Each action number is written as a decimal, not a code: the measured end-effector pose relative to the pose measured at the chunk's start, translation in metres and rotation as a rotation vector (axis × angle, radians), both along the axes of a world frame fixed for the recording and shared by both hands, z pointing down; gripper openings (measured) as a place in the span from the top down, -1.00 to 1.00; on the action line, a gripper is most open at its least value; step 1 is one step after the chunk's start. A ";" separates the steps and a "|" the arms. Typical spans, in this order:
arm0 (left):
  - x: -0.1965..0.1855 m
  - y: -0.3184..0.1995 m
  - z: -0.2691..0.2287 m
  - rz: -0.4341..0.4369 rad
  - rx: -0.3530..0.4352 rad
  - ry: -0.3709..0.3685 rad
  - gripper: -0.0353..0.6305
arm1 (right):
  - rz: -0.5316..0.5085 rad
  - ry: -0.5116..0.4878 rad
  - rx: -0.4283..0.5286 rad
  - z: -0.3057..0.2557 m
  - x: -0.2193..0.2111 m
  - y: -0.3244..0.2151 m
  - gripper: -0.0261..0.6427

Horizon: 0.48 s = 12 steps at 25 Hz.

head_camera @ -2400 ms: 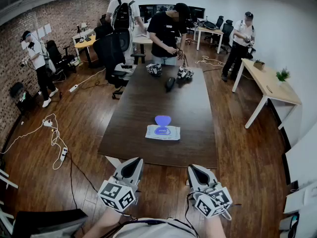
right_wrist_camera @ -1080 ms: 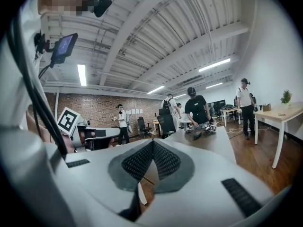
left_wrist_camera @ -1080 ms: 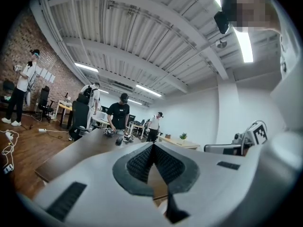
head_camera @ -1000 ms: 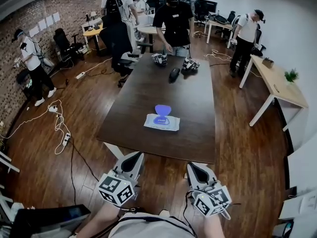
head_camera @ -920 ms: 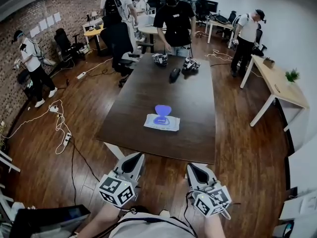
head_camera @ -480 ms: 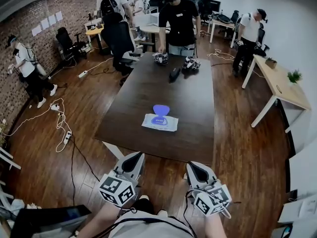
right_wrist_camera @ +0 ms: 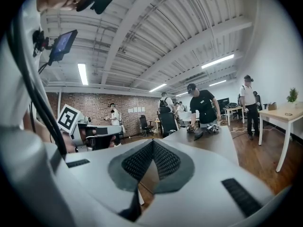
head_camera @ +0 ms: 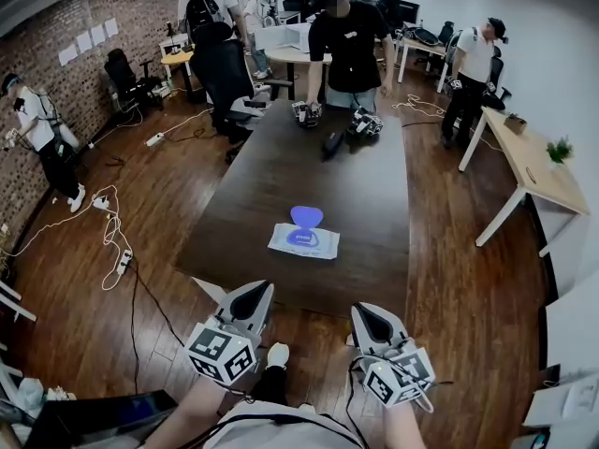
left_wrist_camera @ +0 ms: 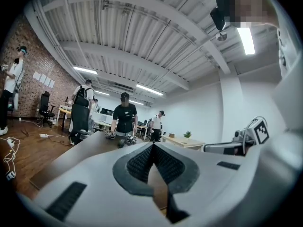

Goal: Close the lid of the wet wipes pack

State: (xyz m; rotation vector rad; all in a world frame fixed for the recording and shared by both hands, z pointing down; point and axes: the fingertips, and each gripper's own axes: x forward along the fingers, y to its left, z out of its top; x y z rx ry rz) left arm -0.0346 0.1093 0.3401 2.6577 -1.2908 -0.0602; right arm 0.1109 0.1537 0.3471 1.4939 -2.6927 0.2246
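The wet wipes pack [head_camera: 303, 241] lies flat on the dark brown table [head_camera: 360, 195], towards its near end. Its blue lid [head_camera: 306, 216] stands flipped open on the far side of the pack. My left gripper [head_camera: 266, 289] and right gripper [head_camera: 359, 309] hover side by side just short of the table's near edge, both pointing at the table and well short of the pack. Each has its jaws shut with nothing between them, as the left gripper [left_wrist_camera: 153, 144] and right gripper [right_wrist_camera: 153, 142] views show. The jaws hide the pack in both gripper views.
A person in black [head_camera: 351, 45] stands at the table's far end beside other gripper devices [head_camera: 365, 124] and a dark object [head_camera: 329, 144]. A black office chair [head_camera: 229, 82] stands at the far left. A light wooden desk [head_camera: 529, 171] is at right. Cables [head_camera: 108, 241] lie on the floor at left.
Both grippers have moved forward together towards the table's near edge, and the table looks slightly closer. The jaws stayed shut. The pack and its open lid have not moved.
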 end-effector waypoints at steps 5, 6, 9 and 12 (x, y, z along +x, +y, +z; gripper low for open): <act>-0.005 -0.036 0.011 0.013 -0.016 0.009 0.89 | 0.009 0.005 -0.013 0.008 -0.007 -0.035 0.91; -0.005 -0.044 0.012 0.018 -0.019 0.010 0.89 | 0.011 0.007 -0.014 0.009 -0.008 -0.043 0.91; -0.006 -0.071 0.014 0.037 -0.027 0.017 0.89 | 0.019 0.012 -0.024 0.011 -0.013 -0.069 0.91; -0.010 -0.101 0.014 0.057 -0.030 0.017 0.89 | 0.033 0.016 -0.021 0.006 -0.020 -0.097 0.91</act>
